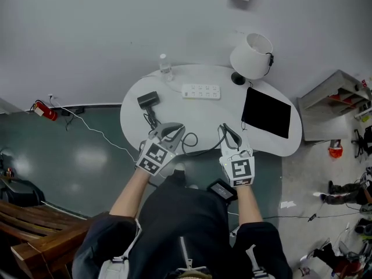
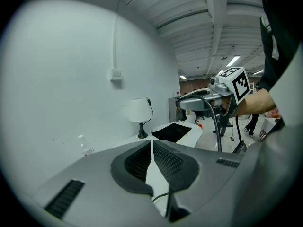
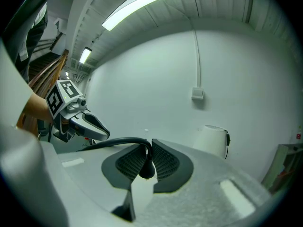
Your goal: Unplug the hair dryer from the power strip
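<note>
Head view: your left claw [image 1: 173,129] is pinched shut on nothing, and the hair dryer [image 1: 148,100] lies just beyond it on the desk [image 1: 261,141]. Your right claw [image 1: 228,130] clamps the dryer's cord [image 1: 203,151]. The power strip [image 1: 201,91] lies farther off, slightly left, lengthwise left to right.

table [image 1: 209,120]: white, rounded top, back edge against wall
power strip [image 1: 201,91]: white, flat, near back edge, middle
bottle [image 1: 165,64]: clear, upright, back left, near wall
lamp [image 1: 251,56]: white shade, dark base, back right, just right of power strip
mat [image 1: 265,113]: black rectangle, flat, right side, in front of lamp
hair dryer [image 1: 148,100]: black, left side, left of power strip, apart from it
cord [image 1: 203,151]: black, runs from hair dryer, loops over front edge of table
</note>
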The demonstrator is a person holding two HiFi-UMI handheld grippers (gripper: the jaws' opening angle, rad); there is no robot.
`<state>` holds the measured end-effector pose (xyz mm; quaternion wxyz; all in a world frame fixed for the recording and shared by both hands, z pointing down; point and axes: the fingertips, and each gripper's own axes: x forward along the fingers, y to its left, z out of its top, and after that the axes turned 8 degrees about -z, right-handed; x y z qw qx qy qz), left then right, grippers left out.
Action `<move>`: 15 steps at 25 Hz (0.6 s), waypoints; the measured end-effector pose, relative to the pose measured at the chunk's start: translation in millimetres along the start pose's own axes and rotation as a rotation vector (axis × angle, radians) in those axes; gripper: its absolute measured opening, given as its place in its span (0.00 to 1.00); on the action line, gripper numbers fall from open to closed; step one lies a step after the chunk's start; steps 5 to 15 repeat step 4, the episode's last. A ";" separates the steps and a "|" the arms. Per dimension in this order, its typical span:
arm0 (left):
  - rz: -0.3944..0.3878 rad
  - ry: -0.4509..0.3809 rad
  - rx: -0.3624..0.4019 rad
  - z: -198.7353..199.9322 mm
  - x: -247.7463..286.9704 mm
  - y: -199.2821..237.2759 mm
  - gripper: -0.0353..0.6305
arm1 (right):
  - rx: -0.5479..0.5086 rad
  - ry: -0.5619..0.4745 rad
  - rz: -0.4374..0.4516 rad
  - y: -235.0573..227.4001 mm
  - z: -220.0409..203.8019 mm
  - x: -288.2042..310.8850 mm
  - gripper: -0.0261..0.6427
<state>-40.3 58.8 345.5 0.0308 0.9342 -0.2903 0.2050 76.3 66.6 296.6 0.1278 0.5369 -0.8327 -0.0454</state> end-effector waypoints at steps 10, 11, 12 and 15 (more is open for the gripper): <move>0.001 -0.005 0.001 1.9 5.1 7.6 0.09 | -0.005 -0.006 -0.002 -4.2 2.6 7.9 0.09; 0.001 -0.005 0.001 1.9 5.1 7.6 0.09 | -0.005 -0.006 -0.002 -4.2 2.6 7.9 0.09; 0.001 -0.005 0.001 1.9 5.1 7.6 0.09 | -0.005 -0.006 -0.002 -4.2 2.6 7.9 0.09; 0.001 -0.005 0.001 1.9 5.1 7.6 0.09 | -0.005 -0.006 -0.002 -4.2 2.6 7.9 0.09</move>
